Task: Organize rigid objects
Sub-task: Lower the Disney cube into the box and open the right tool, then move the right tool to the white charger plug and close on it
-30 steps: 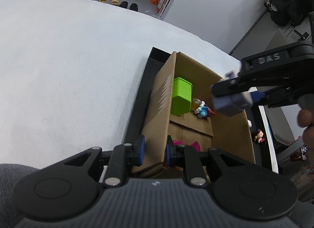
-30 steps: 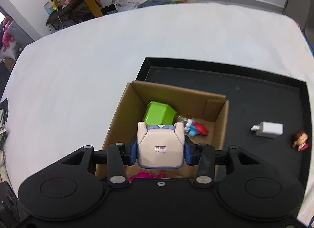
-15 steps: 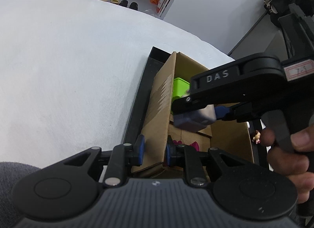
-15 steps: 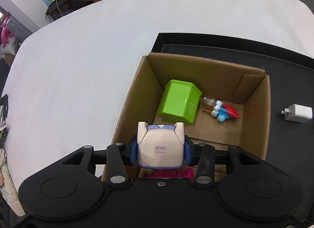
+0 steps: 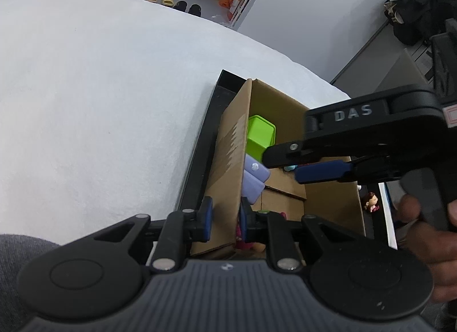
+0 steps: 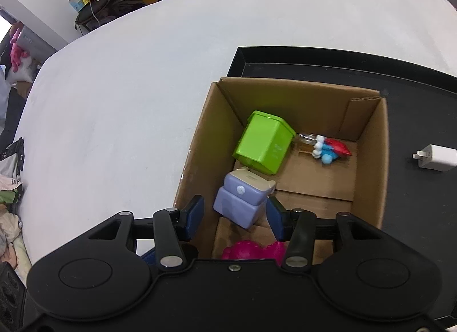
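Left gripper: clamped on the near wall of the open brown cardboard box; one blue pad sits outside the wall, the other inside, with the cardboard pinched between them.

Right gripper: jaws have just been opening and now stand apart over the box; the blue pads are clear of the toy below, nothing pressed between them. In the left wrist view the right gripper reaches in from the right above the box, with a person's hand on its black handle.

Lilac and cream blocky plastic toy figure: released, lying inside the box near the left wall, just below the green container and touching or almost touching it. In the left wrist view the same toy leans against the inside of that wall.

Lime-green plastic container: tipped on its side in the box, toward the far left corner.

Small blue, white and red figurine: on the box floor just right of the green container.

Bright pink plastic toy: at the near end of the box, partly hidden by the right gripper's body.

Black shallow tray: under the box, on a white table.

White plug-in charger: on the tray, outside the box to the right.

Small brown-haired doll figure: on the tray beyond the box's right wall.
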`<action>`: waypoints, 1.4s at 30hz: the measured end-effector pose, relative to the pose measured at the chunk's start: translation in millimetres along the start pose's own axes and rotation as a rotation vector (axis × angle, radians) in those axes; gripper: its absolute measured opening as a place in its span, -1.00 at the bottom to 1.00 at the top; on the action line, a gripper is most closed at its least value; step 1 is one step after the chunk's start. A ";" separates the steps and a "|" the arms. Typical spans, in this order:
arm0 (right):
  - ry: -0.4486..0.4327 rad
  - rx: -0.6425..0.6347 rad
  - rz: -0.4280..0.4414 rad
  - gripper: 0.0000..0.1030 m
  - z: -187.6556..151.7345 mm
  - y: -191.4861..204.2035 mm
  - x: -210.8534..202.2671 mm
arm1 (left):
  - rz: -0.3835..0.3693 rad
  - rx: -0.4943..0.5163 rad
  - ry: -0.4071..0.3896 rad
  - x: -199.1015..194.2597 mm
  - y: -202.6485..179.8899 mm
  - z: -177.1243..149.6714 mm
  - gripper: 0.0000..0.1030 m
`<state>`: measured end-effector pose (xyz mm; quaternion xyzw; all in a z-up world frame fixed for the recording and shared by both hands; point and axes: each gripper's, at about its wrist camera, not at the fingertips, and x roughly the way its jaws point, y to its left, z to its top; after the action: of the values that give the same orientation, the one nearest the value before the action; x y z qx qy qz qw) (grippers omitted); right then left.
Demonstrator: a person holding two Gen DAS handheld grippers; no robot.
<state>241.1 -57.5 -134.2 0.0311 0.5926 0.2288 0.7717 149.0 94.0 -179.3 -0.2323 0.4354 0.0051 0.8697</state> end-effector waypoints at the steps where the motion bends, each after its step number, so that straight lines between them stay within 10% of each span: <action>1: -0.002 0.001 0.000 -0.05 -0.2 -0.9 -1.7 | 0.001 0.002 0.000 -0.1 -0.3 -0.3 -0.66; 42: -0.096 0.070 -0.109 0.43 -4.7 -126.4 -62.6 | 0.072 0.073 -0.006 4.5 -15.2 -3.7 -0.71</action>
<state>264.6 -195.9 -119.6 0.0366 0.5635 0.1638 0.8088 152.2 78.0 -178.6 -0.1848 0.4406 0.0212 0.8782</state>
